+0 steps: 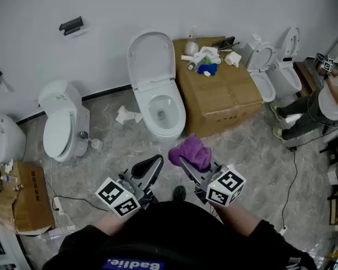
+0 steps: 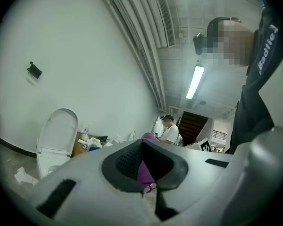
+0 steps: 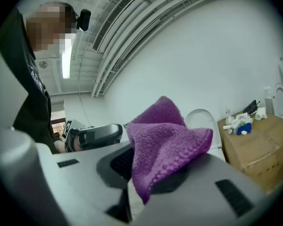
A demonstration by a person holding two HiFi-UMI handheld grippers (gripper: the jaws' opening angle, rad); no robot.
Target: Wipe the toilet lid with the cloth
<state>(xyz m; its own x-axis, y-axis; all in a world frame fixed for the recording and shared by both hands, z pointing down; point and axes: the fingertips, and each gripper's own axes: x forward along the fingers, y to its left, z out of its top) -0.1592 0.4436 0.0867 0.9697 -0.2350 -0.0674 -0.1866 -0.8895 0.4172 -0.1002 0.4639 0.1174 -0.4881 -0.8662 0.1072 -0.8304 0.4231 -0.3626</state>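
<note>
- Right gripper [image 1: 187, 167] has its jaws clamped on the purple cloth [image 1: 191, 152]. The cloth bunches up over the jaw tips, held in the air above the floor [image 1: 112, 145], near the front of the open toilet [image 1: 164, 114].
- Left gripper [image 1: 153, 165] is closed up tight with nothing in it, sitting just beside the right one.
- Toilet lid [image 1: 151, 58] is flipped up, standing upright by the wall at the floor's far edge. The cloth's well apart from it, no contact.
- Cardboard box [image 1: 219, 91] sits right next to the toilet, with assorted clutter at its back edge.
- Crumpled tissue [image 1: 127, 115] lies on the floor to the toilet's left.
</note>
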